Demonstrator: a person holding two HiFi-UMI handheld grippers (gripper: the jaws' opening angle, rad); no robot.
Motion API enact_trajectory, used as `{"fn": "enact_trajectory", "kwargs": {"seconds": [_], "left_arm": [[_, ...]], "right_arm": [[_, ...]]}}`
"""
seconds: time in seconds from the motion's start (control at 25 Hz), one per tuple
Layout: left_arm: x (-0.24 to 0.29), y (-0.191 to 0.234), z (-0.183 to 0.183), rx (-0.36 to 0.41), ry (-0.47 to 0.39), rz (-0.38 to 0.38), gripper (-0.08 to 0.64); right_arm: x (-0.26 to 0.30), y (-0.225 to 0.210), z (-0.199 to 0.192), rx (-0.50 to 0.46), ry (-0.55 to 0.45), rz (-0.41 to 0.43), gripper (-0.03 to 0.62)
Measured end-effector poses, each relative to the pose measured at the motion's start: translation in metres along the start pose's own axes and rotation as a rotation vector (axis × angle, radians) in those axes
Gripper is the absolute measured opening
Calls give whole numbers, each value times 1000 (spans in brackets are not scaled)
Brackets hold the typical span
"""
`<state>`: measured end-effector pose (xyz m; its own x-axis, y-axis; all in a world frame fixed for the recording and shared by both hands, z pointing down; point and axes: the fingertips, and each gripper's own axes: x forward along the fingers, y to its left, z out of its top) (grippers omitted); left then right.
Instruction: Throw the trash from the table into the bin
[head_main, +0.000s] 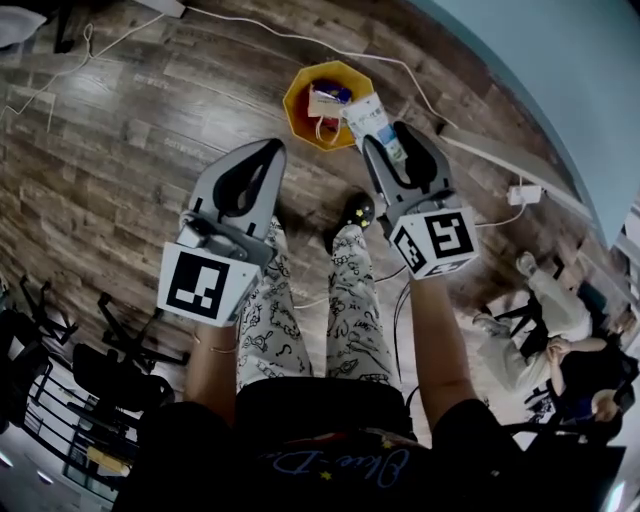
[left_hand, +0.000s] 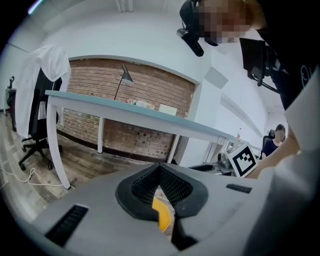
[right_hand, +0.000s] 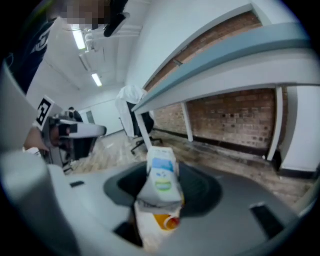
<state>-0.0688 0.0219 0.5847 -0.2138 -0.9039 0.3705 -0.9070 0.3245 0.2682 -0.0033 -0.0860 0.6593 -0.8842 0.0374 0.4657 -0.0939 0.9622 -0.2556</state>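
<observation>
over wood-plank floor (head_main: 120, 120) and orange bin (head_main: 297, 118), near pale table (left_hand: 130, 113) and brick wall (left_hand: 145, 90). grips blue-white carton (right_hand: 161, 172) in right gripper (head_main: 392, 135), print unreadable. holds left gripper (head_main: 268, 148) closed, empty.

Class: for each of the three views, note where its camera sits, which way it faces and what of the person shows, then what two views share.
Head view: on the head, facing steeply down at the floor and bin; both arms, legs, left gripper, right gripper.
Left gripper view: on that gripper, along its shut fingers toward a table; shirt above.
Right gripper view: on that gripper, along fingers gripping a carton; shirt upper left.
Shared: carton, in head and right gripper views.
</observation>
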Motion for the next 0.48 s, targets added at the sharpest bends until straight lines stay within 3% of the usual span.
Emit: {"fn": "enact_trajectory", "kwargs": {"seconds": [0.2, 0.48], "left_arm": [[13, 6, -13, 39, 9, -12, 8], [18, 9, -21, 19, 1, -17, 8]], "right_arm": [[12, -11, -24, 41, 27, -19, 204], [36, -19, -51, 63, 71, -17, 204]]}}
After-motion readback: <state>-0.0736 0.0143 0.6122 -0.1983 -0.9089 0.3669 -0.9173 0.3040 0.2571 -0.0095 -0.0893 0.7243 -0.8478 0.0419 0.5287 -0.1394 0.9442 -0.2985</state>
